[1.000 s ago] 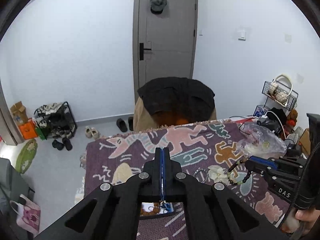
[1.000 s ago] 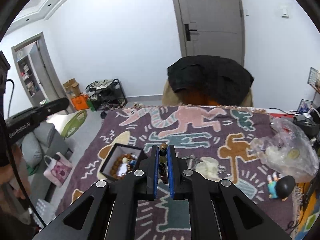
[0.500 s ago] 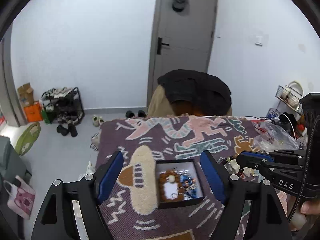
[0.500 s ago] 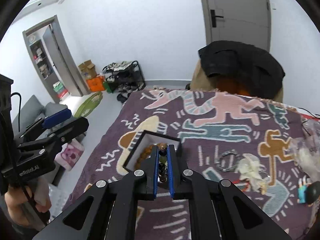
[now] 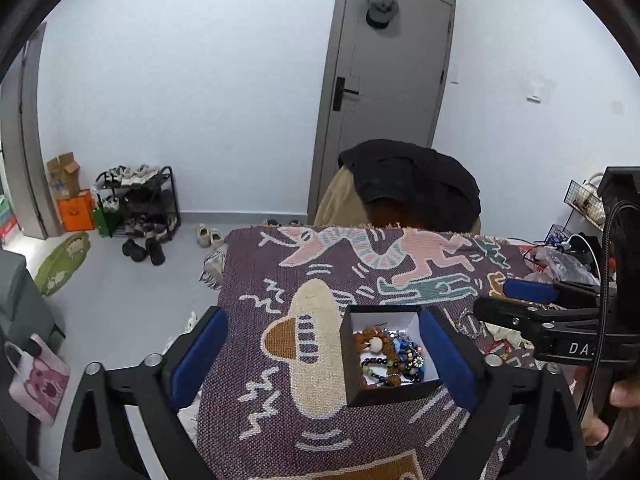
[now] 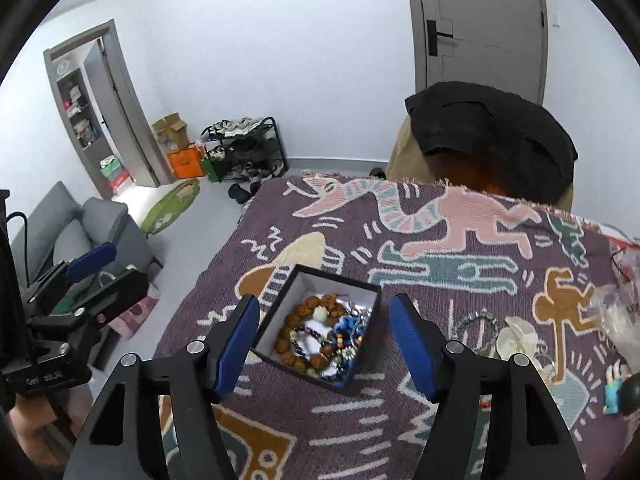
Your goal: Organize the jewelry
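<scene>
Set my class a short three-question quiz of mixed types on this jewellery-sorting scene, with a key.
1. True or false: the black square cardboard box with a white lining holds a brown wooden bead bracelet.
2. Is the right gripper holding anything?
3. Multiple choice: the silver ring-shaped bracelet lies A) in the box, B) on the purple patterned woven blanket, C) on the floor.

Key: 1 true; 2 no, its jaws are opening with nothing gripped; 3 B.

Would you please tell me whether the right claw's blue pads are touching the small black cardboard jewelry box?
Apart. The right wrist view shows purple woven blanket between each opening pad and the box.
</scene>
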Motion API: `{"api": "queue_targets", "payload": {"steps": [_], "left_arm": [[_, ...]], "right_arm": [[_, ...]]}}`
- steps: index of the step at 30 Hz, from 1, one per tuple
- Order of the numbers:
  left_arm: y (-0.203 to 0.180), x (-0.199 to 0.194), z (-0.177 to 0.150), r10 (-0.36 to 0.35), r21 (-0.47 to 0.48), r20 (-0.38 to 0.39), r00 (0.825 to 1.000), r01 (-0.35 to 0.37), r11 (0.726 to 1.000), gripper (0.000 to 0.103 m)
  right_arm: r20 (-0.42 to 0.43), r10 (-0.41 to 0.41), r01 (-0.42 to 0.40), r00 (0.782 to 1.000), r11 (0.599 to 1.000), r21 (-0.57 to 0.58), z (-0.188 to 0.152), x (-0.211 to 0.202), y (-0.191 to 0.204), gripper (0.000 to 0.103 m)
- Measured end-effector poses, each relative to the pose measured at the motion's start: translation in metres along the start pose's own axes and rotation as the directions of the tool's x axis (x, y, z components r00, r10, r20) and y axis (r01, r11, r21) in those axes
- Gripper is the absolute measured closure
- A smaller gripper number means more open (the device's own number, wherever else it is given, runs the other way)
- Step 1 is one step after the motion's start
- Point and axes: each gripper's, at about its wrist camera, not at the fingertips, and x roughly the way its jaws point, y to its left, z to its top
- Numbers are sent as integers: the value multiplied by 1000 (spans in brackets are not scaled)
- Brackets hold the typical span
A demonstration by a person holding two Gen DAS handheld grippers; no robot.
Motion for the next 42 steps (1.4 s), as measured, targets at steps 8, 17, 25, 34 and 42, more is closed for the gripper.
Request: {"api": "queue_targets", "payload": {"steps": [8,17,25,34,42], "left_arm": [[-15,2,-5,-19,22,-4,1000,19,1000,5],[-43,1,-9,-98,32,24,995,97,995,0],[-72,5,-13,-118,56,18,993,117,992,0],[-109,4,-20,-143,91,11,990,141,986,0],[-143,12,-25,-170,107,-24,985,172,979,0]], "right_arm": [[-19,-3,4,1000,998,60,-16,-16,-35,36],[28,-53,48,998,987,153,-44,-42,-65,24],[96,-44,21,994,973,229,-69,-58,-85,17],[166,-54,-3,985,947,322,-99,-86,-129,16],[148,-120,60,982,932,359,-124,-98,-165,16]]}}
